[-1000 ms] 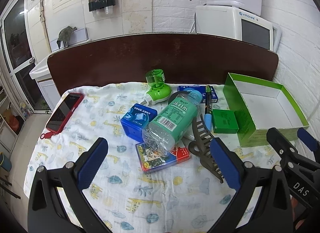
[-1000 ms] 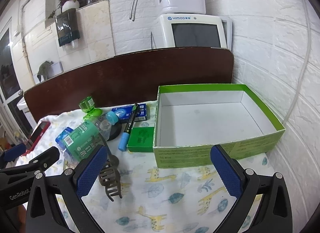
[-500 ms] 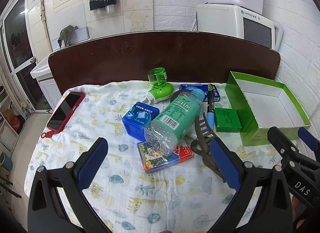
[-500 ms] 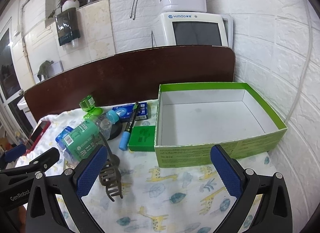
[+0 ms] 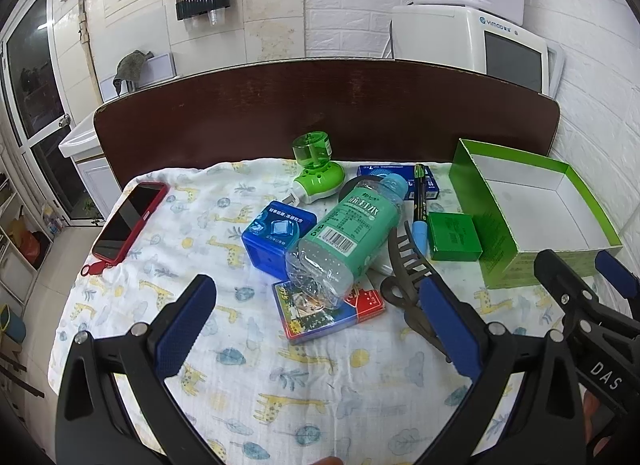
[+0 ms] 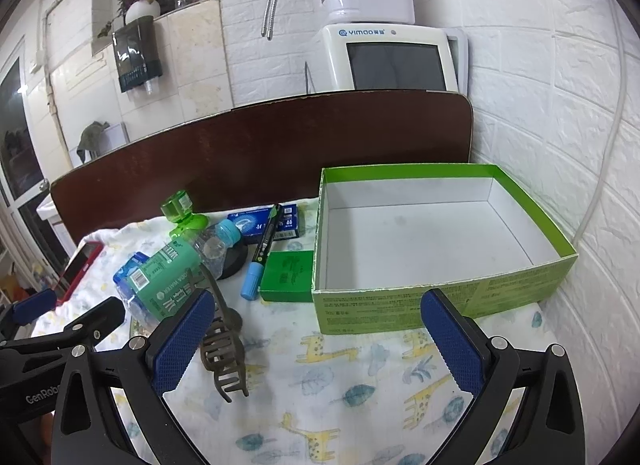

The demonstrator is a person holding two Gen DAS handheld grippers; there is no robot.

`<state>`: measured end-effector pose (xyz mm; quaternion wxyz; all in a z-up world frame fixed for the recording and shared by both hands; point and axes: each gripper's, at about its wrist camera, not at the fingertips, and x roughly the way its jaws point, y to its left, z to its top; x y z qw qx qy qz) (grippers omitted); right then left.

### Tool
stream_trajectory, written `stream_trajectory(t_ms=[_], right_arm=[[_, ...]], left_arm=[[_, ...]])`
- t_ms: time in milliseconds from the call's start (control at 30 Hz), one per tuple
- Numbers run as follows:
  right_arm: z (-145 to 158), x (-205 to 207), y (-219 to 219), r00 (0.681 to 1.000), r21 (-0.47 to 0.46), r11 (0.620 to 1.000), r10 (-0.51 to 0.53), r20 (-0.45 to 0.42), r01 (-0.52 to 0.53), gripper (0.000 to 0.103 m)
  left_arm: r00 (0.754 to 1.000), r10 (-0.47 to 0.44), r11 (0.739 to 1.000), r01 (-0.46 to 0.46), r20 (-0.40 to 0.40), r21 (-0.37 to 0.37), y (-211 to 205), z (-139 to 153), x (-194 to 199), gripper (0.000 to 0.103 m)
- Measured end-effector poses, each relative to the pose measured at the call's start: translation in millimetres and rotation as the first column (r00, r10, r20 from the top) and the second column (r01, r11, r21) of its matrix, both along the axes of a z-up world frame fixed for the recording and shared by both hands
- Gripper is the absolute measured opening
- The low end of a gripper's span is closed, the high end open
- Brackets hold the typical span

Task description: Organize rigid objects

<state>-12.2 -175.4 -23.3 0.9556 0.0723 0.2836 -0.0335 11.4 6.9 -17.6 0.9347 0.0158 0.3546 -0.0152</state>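
Right now both your grippers, left gripper (image 5: 316, 329) and right gripper (image 6: 320, 339), hover with jaws wide apart, holding nothing; judging by the bare green cardboard box (image 6: 440, 297), sorting hasn't begun. Nearest your right jaws lies the brown plastic hair claw (image 6: 222, 349), its base hidden behind a pad. Beyond it, the green-labelled clear plastic bottle (image 5: 352, 233) covers a red-and-blue card pack (image 5: 320, 315).
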Motion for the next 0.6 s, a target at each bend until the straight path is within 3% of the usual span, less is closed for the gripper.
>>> stream_trajectory(t_ms=[600], right_arm=[[0.8, -1.1, 2.1, 1.000, 0.005, 1.000, 0.010, 0.008, -0.010, 0.103]], left_arm=[[1.000, 0.001, 1.000, -0.001, 0.007, 0.002, 1.7, 3.0, -0.6, 0.102]])
